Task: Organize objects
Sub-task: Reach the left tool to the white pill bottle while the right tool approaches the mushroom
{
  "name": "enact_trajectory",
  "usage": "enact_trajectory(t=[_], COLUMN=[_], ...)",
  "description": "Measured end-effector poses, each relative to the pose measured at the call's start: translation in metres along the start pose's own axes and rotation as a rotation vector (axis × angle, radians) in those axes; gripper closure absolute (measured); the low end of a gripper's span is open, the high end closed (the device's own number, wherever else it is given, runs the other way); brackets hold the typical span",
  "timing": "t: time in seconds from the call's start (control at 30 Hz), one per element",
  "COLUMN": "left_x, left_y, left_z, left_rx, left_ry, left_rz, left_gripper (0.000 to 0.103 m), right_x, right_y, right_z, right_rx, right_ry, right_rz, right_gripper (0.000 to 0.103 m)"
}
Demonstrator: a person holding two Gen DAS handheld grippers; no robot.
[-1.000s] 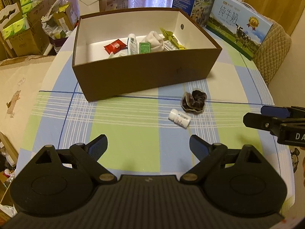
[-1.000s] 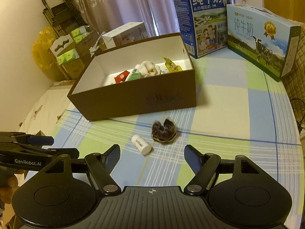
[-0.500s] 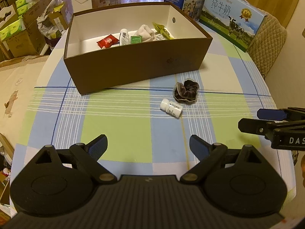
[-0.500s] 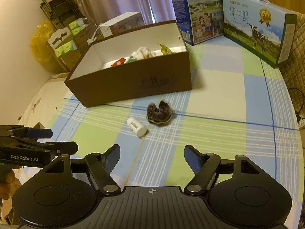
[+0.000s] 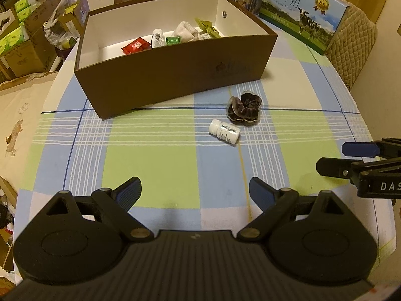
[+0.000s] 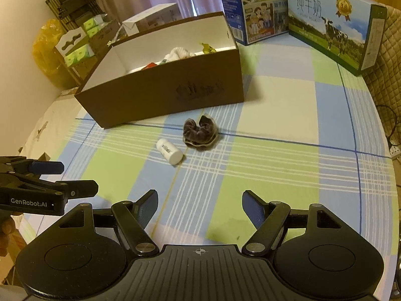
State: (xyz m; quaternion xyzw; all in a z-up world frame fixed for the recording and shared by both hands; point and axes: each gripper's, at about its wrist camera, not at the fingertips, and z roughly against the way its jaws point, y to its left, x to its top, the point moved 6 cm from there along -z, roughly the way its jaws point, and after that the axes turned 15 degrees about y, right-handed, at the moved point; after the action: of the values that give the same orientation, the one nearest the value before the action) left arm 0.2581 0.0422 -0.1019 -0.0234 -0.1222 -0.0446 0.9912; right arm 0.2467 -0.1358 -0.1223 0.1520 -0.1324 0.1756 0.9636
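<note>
Black left gripper (image 5: 195, 192) angled down over checked desk (image 5: 155, 160), jaws wide, empty. Right gripper (image 6: 200, 207) likewise tilted down, jaws parted, empty. White pill bottle (image 5: 224, 132) on its side, labelled, near brown box (image 5: 175, 75), just in front. Dark velvet scrunchie (image 5: 244, 109) crumpled, between bottle and box.

Right gripper (image 6: 200, 207) lower, nearer bottle (image 6: 169, 151).
</note>
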Motion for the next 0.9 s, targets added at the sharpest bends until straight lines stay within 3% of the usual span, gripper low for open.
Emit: enact_trajectory(t=[0.7,0.9], left_x=[0.022,0.029], left_y=[-0.009,-0.015], left_z=[-0.035,-0.046], left_rx=[-0.003,-0.021], left_ry=[0.05,0.033], left_rz=[-0.073,-0.124], left_gripper=[0.012,0.013], right_x=[0.012,0.017], right_y=[-0.015,-0.028], right_z=[-0.017,-0.022], right_rx=[-0.024,-0.042], right_ry=[0.019,0.018], right_rz=[-0.069,-0.12], right_gripper=[0.032,0.032])
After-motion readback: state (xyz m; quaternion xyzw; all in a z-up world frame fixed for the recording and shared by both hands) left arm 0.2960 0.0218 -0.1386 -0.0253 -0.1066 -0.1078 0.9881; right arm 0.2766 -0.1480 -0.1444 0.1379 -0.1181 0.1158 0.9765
